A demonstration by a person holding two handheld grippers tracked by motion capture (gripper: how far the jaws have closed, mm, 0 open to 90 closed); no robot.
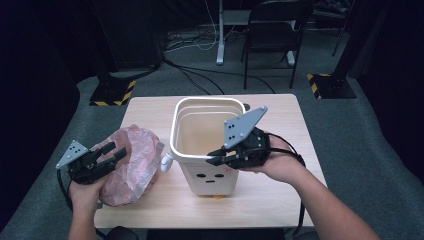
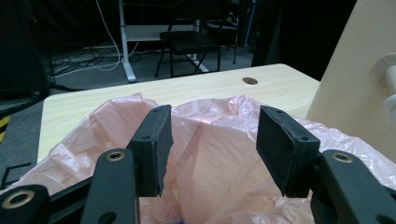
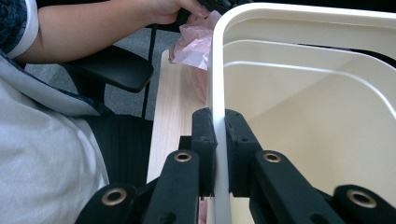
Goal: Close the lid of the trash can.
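Here, at the left of the wooden surface (image 1: pixel 260 195), a crumpled pink plastic bag (image 1: pixel 135 162) lies in a loose heap, and the left claw (image 1: pixel 111 156) hangs just over its near side. In the left gripper view its jaws stand spread, with folds of the bag (image 2: pixel 210 154) rising between the pads (image 2: pixel 152 149) but not pressed by them. Just beside the bag, at the middle of the surface, stands a cream bin (image 1: pixel 207 150), upright, with a small face printed on its front and a white handle (image 1: pixel 166 161) on its left side that nearly meets the bag. The bin's tall wall stands between the two claws. The right claw (image 1: pixel 216 154) comes in from the right and pinches the bin's near rim; in the right gripper view the jaws sit pressed on either side of the white rim (image 3: pixel 219 116), one pad outside, one inside. Behind the surface, well apart, a dark folding chair (image 1: pixel 272 35) and a white stand (image 1: pixel 220 35) rise from the grey floor, with cables trailing between them.
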